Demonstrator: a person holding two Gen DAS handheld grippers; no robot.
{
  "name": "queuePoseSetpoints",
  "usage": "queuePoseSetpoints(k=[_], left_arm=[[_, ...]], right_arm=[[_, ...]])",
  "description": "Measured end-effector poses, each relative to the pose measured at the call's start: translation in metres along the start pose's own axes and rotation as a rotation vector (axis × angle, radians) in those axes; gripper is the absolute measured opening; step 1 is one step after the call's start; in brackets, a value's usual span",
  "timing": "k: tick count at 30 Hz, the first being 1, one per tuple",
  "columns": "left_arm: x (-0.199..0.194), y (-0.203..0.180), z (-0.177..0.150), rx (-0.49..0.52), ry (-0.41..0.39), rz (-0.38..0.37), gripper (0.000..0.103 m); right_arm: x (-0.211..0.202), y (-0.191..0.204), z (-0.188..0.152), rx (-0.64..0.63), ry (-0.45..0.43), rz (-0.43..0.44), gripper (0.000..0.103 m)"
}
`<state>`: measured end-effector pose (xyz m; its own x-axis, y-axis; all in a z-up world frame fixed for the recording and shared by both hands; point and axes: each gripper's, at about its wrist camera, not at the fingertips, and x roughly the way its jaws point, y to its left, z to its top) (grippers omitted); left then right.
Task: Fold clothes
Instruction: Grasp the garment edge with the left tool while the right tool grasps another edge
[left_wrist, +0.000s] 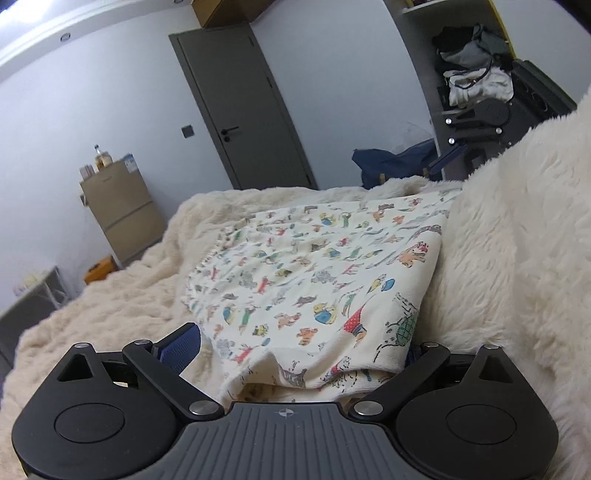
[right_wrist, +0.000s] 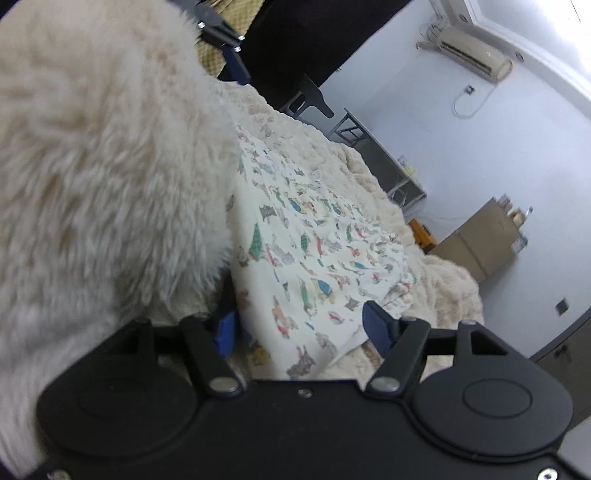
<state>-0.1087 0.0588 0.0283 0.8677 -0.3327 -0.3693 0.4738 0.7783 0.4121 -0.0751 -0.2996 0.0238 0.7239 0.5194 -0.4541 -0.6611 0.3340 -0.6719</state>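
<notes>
A white garment printed with small coloured cartoon animals (left_wrist: 317, 273) lies flat on a fluffy cream blanket (left_wrist: 122, 302) on the bed. My left gripper (left_wrist: 295, 350) sits at the garment's near edge, its blue fingers (left_wrist: 181, 347) spread wide, with a bunched fold of cloth lying loose between them. In the right wrist view the same garment (right_wrist: 317, 251) runs away from my right gripper (right_wrist: 301, 328). That gripper's blue fingers (right_wrist: 376, 328) stand apart on either side of a corner of the cloth, not pressing on it. Each gripper shows small in the other's view: the right gripper (left_wrist: 472, 122), the left gripper (right_wrist: 221, 40).
A tall mound of the fluffy blanket (left_wrist: 517, 240) rises beside the garment and fills the left of the right wrist view (right_wrist: 103, 166). Around the bed stand a grey door (left_wrist: 243, 110), a beige cabinet (left_wrist: 122, 214), a blue bag (left_wrist: 395, 162) and a shelf with clothes (left_wrist: 472, 74).
</notes>
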Motion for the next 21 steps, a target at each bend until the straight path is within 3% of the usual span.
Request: queuePoseSetpoints(k=[2,5,7,8,9,10,11,13,15,16,21], left_arm=[[-0.003,-0.003,-0.004,0.038,-0.051,0.003,0.092],[0.000,-0.013,-0.007,0.082,-0.105,-0.051,0.077],[0.003,-0.020,-0.008,0.106,-0.124,-0.083,0.053],[0.003,-0.022,-0.008,0.122,-0.138,-0.098,0.049],[0.003,-0.022,-0.008,0.122,-0.140,-0.103,0.038],[0.003,-0.021,-0.009,0.122,-0.144,-0.125,0.021],[0.002,-0.019,-0.009,0.111,-0.151,-0.142,0.015],[0.001,-0.015,-0.011,0.090,-0.165,-0.176,0.011],[0.002,-0.010,-0.013,0.057,-0.178,-0.201,0.009],[0.002,-0.005,-0.015,0.028,-0.193,-0.213,0.008],[-0.011,0.014,0.004,-0.009,-0.273,-0.237,0.006]], right_arm=[[0.000,0.001,-0.001,-0.020,-0.006,-0.006,0.066],[0.003,0.004,-0.005,-0.028,-0.027,-0.017,0.064],[0.007,0.007,-0.008,-0.031,-0.041,-0.001,0.055],[0.008,0.008,-0.009,-0.033,-0.045,0.014,0.047],[0.009,0.009,-0.009,-0.033,-0.046,0.021,0.044],[0.010,0.008,-0.011,-0.028,-0.052,0.026,0.044],[0.011,0.007,-0.014,-0.019,-0.060,0.032,0.044],[0.014,0.004,-0.019,-0.001,-0.073,0.050,0.038],[0.016,0.003,-0.022,0.008,-0.075,0.071,0.017],[0.016,0.003,-0.022,0.000,-0.075,0.069,0.012],[-0.009,-0.019,-0.006,-0.027,-0.127,0.017,0.008]])
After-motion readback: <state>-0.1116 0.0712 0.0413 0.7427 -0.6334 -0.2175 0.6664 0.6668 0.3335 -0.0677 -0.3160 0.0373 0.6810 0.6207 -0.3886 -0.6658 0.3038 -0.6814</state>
